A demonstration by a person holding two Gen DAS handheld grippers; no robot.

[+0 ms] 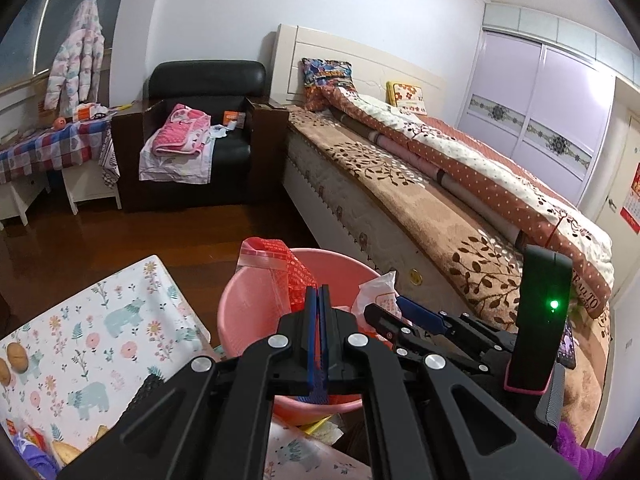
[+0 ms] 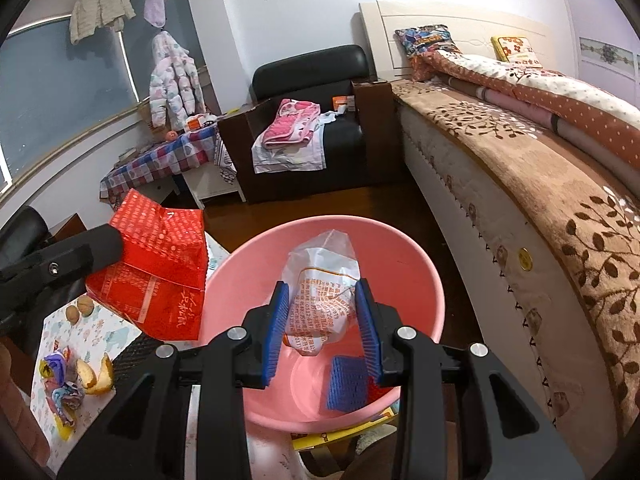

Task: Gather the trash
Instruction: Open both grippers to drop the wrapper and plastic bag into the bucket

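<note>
A pink basin (image 2: pixel 404 264) stands below both grippers, between a table and a bed. My right gripper (image 2: pixel 323 320) is shut on a crumpled clear plastic bag (image 2: pixel 324 280) with orange print and holds it over the basin. My left gripper (image 1: pixel 318 294) is shut on a red printed plastic bag (image 1: pixel 280 260) above the basin's (image 1: pixel 244 312) near-left rim. In the right wrist view the red bag (image 2: pixel 160 264) hangs at the left from the left gripper (image 2: pixel 116 240). In the left wrist view the right gripper (image 1: pixel 394 310) shows at the right with the clear bag (image 1: pixel 376 292). A blue ridged square (image 2: pixel 348 384) lies on the basin's bottom.
A table with a floral cloth (image 1: pixel 100 320) stands left of the basin and bears walnuts (image 2: pixel 80 308), bread pieces (image 2: pixel 96 376) and crumpled wrappers (image 2: pixel 60 384). A bed (image 1: pixel 440 208) runs along the right. A black armchair (image 1: pixel 200 92) with clothes stands beyond dark wooden floor (image 1: pixel 160 236).
</note>
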